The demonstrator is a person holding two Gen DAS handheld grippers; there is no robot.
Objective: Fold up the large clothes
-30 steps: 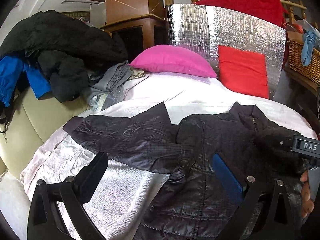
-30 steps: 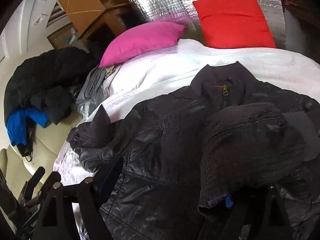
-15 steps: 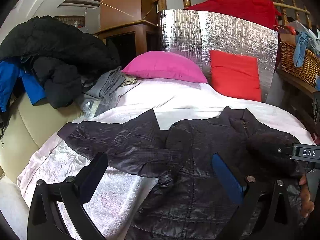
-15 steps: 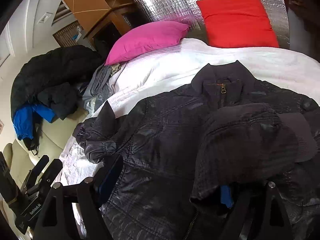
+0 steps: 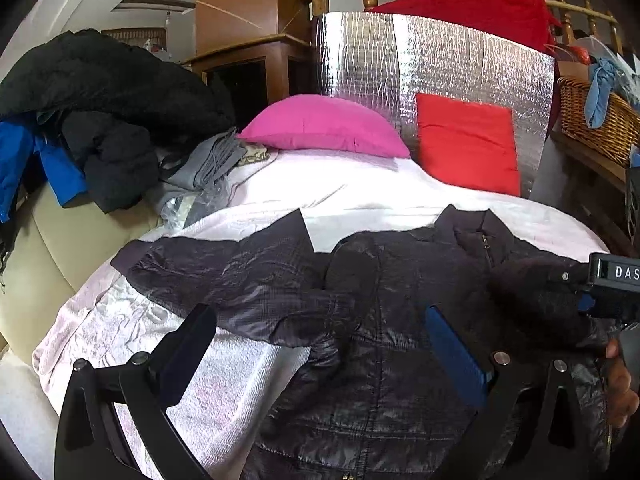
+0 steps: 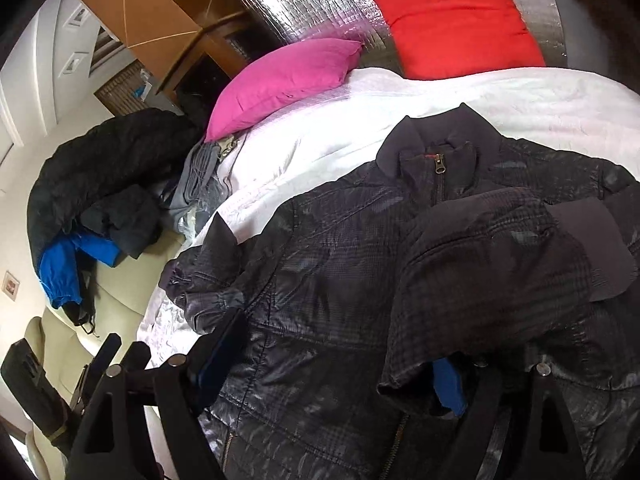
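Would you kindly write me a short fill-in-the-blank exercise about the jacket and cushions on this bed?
The dark jacket lies on a ____ blanket.
Beside the pink pillow, a ____ cushion leans against the silver foil panel.
One jacket sleeve is folded across the jacket's ____.
The jacket's zipper is ____ at the collar.

Missing words: white; red; front; closed

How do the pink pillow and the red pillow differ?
The pink pillow lies flat on the white blanket; the red pillow stands upright against the silver foil panel. The pink one looks rounded and elongated, the red one squarer. Both are plain and sit at the bed's far end.
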